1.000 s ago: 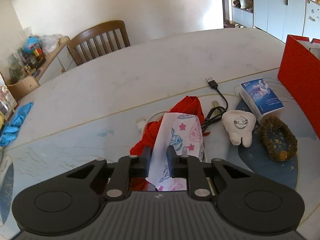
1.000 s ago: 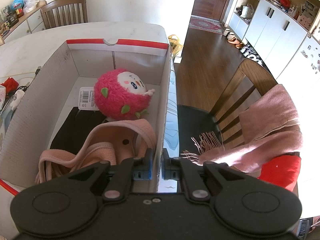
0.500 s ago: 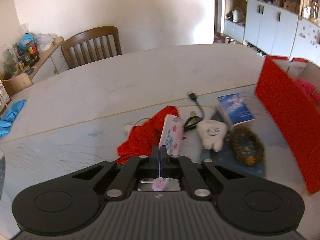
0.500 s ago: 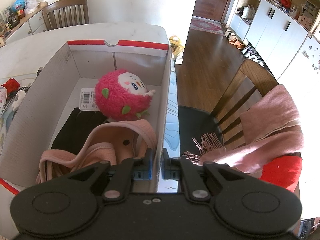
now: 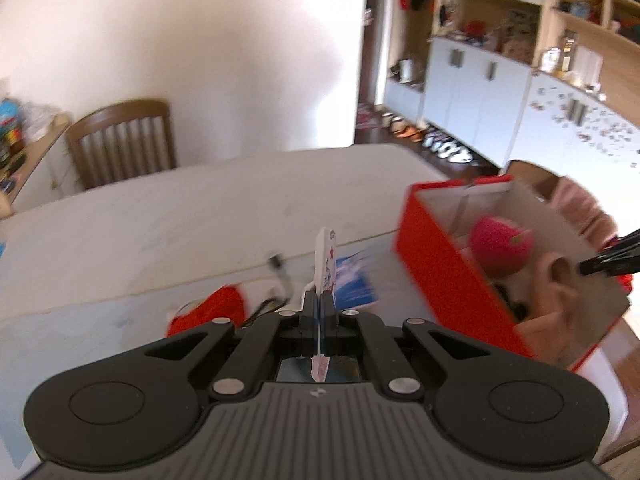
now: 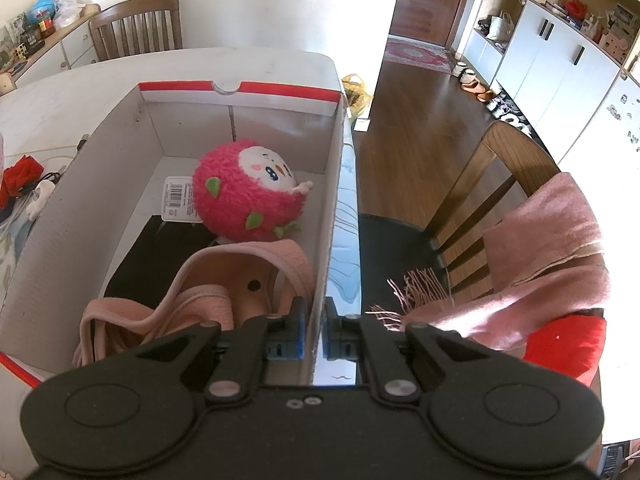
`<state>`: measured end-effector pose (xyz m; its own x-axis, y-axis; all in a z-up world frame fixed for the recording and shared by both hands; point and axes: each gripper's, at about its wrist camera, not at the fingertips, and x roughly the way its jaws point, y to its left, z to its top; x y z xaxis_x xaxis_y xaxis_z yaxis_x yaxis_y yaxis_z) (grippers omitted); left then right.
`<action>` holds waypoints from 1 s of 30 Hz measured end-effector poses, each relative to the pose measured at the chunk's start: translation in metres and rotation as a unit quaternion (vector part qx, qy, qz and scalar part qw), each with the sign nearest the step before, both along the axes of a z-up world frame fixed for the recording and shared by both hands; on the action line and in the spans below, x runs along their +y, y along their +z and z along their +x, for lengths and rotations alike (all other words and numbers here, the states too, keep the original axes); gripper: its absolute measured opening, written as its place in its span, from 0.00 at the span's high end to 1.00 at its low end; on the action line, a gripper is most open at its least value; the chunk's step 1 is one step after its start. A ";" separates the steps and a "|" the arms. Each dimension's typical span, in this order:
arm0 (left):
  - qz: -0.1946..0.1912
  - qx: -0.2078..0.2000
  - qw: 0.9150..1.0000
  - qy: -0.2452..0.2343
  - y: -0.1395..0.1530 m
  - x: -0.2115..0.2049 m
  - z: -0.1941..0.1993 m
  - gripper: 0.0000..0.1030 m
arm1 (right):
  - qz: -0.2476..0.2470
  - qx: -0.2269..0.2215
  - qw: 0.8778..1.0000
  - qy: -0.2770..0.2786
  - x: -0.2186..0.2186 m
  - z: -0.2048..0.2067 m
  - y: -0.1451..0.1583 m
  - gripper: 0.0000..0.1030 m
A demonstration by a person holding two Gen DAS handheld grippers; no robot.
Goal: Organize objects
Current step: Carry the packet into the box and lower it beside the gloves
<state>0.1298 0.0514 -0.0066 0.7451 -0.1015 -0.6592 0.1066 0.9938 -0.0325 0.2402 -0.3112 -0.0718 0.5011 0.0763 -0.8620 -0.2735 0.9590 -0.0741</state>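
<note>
My left gripper (image 5: 319,303) is shut on a thin white packet with pink and blue prints (image 5: 325,261), held edge-on above the table. The red cardboard box (image 5: 440,276) stands to its right, open at the top. My right gripper (image 6: 315,322) is shut on the box's right wall (image 6: 334,184). Inside the box lie a pink plush ball with a face (image 6: 248,190), a pink bag (image 6: 224,280) and a black item (image 6: 160,256). A red cloth (image 5: 218,308), a black USB cable (image 5: 280,276) and a blue box (image 5: 354,284) lie on the table below the packet.
A white tooth figure (image 6: 40,198) and the red cloth (image 6: 20,174) lie left of the box. A wooden chair (image 5: 120,140) stands at the table's far side. Another chair with a pink scarf (image 6: 552,248) stands right of the table edge.
My left gripper closed on the printed packet, lifted it off the red cloth and swung right toward the red box. My right gripper kept hold of the box wall.
</note>
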 end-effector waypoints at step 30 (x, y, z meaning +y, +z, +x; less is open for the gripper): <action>-0.008 0.077 0.985 -0.155 -0.025 -0.170 0.074 1.00 | 0.016 -0.001 1.000 0.010 -0.007 0.002 -0.001 0.93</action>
<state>0.2035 -0.1191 -0.0316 0.5676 -0.3201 -0.7585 0.3971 0.9135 -0.0884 0.2419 -0.3179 -0.0723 0.5005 0.1130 -0.8584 -0.2920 0.9554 -0.0445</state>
